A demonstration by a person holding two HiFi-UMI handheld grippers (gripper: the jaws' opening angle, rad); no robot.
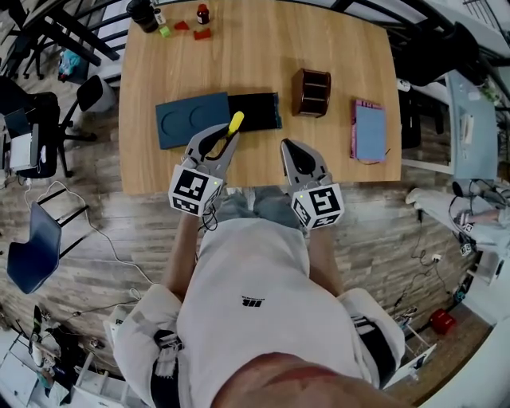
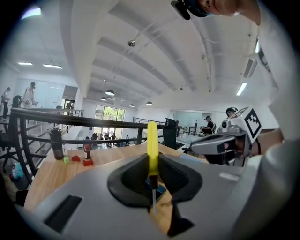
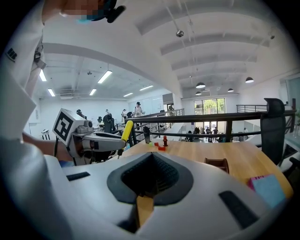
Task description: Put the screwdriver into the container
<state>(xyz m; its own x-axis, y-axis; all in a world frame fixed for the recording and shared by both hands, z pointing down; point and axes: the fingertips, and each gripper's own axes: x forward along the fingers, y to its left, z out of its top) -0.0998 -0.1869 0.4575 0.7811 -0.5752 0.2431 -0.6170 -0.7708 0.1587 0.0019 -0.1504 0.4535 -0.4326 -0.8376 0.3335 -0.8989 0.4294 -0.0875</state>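
- Left claw [image 2: 153, 161] is clamped on the screwdriver [image 2: 152, 145], gripping near the bottom of the yellow handle.
- In the left gripper view the screwdriver's long axis runs upright across the jaws: handle above them, thin metal shaft poking out below, tip down.
- In the head view the handle points away from the person and slightly right.
- The screwdriver is off the bench [image 1: 263, 48], held in the air over the near side, above where the blue tray [image 1: 192, 119] meets the black tray [image 1: 255, 111].
- Right claw [image 3: 153, 157] has its jaws together at the tips with nothing between them. It hovers over the near bench edge, just right of the left claw and apart from it.
- Container [image 1: 311, 92] is brown with open compartments. It stands upright mid-bench, ahead of the right claw and well apart from the screwdriver.
- There is bare wood all round the container, with a free strip between it and the black tray.
- Pink-and-blue pad [image 1: 370, 131] lies right of the container, near the right edge.
- Small blocks and a bottle [image 1: 202, 13] sit at the far edge, well clear of the rest.
- Both claws are right at the near edge.
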